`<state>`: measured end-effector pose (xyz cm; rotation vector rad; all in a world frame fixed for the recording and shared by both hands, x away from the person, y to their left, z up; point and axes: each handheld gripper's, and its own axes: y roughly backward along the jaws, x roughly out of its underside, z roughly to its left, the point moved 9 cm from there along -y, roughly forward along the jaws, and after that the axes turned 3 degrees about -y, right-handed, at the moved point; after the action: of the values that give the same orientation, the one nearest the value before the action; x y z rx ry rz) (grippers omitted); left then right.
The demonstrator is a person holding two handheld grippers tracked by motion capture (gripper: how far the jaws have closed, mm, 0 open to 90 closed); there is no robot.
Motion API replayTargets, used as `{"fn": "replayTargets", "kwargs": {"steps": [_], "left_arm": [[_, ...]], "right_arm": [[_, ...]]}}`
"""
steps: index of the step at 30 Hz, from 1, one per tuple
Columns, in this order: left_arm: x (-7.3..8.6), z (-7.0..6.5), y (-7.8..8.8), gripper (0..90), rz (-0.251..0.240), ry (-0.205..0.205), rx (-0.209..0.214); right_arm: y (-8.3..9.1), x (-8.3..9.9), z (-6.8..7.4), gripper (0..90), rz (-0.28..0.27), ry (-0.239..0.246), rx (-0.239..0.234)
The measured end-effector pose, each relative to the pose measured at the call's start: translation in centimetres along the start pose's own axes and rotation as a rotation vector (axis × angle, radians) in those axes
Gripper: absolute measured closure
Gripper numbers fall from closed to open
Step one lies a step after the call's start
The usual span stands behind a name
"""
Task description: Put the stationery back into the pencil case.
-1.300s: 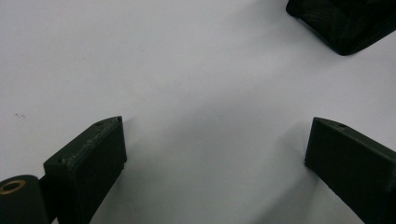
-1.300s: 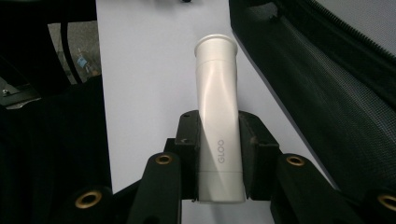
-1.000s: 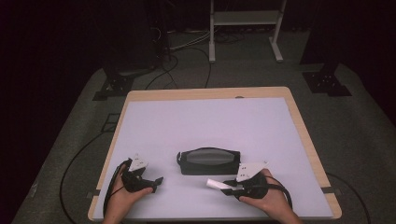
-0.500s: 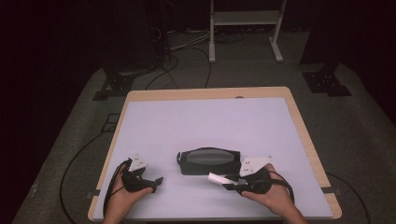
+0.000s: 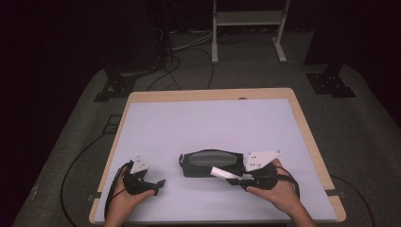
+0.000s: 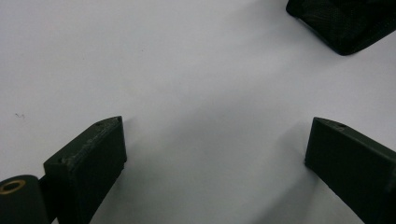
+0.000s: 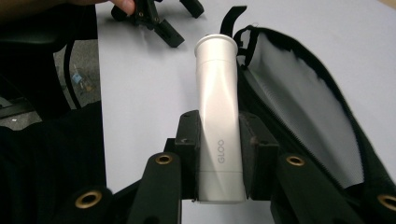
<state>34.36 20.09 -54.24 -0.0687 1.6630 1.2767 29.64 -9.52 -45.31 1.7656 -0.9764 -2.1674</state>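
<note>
A black zip pouch (image 5: pixel 210 162) with a grey lining lies unzipped at the table's front middle; its open mouth (image 7: pixel 303 112) gapes beside the tube. My right gripper (image 5: pixel 236 176) is shut on a white glue tube (image 7: pixel 217 116) marked GLOO, cap end pointing away from me, just in front of the pouch. The tube (image 5: pixel 223 173) lies low over the pouch's near edge. My left gripper (image 5: pixel 158 183) rests open on the table at the front left, nothing between its jaws, with a corner of the pouch (image 6: pixel 343 21) ahead of it.
The white table top (image 5: pixel 208 123) has a wooden rim (image 5: pixel 309 137). Beyond it are dark floor, cables (image 5: pixel 189 45) and a metal stand (image 5: pixel 246 28). The left hand and its gripper (image 7: pixel 154 18) appear far off in the right gripper view.
My right gripper has carried the white tube forward and leftward, from in front of the pouch to over its near edge. The left gripper has stayed still.
</note>
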Motion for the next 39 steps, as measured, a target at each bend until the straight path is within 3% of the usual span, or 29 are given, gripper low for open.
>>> {"fn": "replayTargets", "kwargs": {"steps": [18, 39], "left_arm": [[0.0, 0.0, 0.0, 4.5, 0.0, 0.0, 0.0], [0.0, 0.0, 0.0, 4.5, 0.001, 0.001, 0.002]], "right_arm": [[0.4, -2.3, -1.6, 70.4, -0.024, 0.013, 0.017], [-2.1, -3.5, -4.0, 70.4, 0.027, 0.033, 0.016]]}}
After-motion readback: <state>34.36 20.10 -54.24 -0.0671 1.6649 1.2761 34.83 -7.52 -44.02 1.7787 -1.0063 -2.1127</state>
